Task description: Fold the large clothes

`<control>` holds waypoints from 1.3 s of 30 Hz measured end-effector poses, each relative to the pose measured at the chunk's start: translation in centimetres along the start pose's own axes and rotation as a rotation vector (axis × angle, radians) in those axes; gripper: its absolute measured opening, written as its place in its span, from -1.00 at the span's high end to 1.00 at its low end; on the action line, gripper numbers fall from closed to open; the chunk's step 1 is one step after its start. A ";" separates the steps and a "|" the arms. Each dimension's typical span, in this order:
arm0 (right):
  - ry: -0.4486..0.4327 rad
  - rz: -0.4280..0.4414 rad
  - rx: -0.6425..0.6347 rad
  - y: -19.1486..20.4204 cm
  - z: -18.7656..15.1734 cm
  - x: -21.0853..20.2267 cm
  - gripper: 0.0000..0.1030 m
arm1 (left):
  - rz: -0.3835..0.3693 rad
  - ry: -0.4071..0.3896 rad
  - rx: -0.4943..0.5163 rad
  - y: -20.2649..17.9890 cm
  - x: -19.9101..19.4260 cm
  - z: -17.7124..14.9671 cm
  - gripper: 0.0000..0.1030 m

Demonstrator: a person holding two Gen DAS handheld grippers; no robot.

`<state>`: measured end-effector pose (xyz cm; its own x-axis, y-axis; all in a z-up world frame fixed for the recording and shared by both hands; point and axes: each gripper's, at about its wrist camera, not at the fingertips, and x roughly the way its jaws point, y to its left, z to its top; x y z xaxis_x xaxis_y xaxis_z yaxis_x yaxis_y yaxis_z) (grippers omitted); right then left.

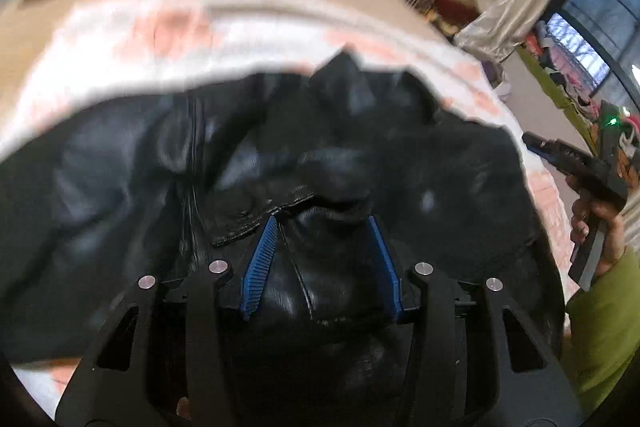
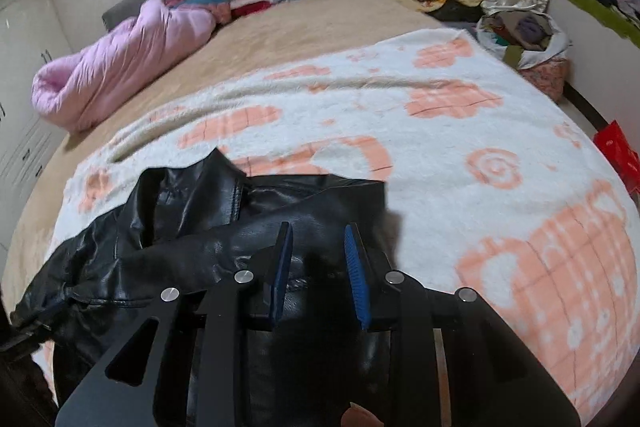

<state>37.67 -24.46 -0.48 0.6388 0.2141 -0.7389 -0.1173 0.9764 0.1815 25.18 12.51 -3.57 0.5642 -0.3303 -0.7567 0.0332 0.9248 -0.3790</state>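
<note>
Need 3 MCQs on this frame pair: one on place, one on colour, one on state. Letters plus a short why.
1. Where does the black leather jacket lie?
A. on the white blanket with peach patterns
B. on the grey pillow
C. on the floor

2. What colour is the puffy coat at the far edge of the bed?
A. green
B. pink
C. red

3. How do the jaws of the right gripper stand?
A. clamped on a pink sleeve
B. apart, above the jacket, pads pressing on nothing
C. shut tight with no gap

Answers:
1 A: the right wrist view shows the jacket spread on the white blanket with peach patterns.
2 B: it is pale pink against the beige cover.
3 B: a clear gap shows between the blue pads, with the leather lying behind them, not pinched.
</note>
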 end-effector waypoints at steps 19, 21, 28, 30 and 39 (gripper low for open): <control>0.080 -0.070 -0.023 0.5 -0.9 3.9 0.02 | -0.041 0.008 0.022 -0.4 -0.4 0.1 -0.05; 0.033 -0.029 -0.048 1.3 -1.5 1.5 -0.04 | -0.010 -0.013 0.045 -1.1 -1.1 0.2 -0.37; -0.013 0.012 -0.166 4.7 -4.9 -3.0 -0.25 | 0.016 -0.053 0.079 -2.2 -2.7 0.1 -0.72; -0.018 0.016 -0.182 5.3 -5.7 -3.6 -0.32 | 0.028 -0.058 0.090 -2.5 -2.9 -0.1 -0.82; 0.002 0.016 -0.224 7.3 -8.9 -4.3 -0.45 | 0.049 -0.041 0.149 -4.0 -2.4 -1.4 -0.82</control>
<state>27.32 -18.01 -1.77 0.6342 0.2297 -0.7383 -0.2939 0.9548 0.0446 22.56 9.29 -1.00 0.6009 -0.2795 -0.7489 0.1257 0.9583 -0.2567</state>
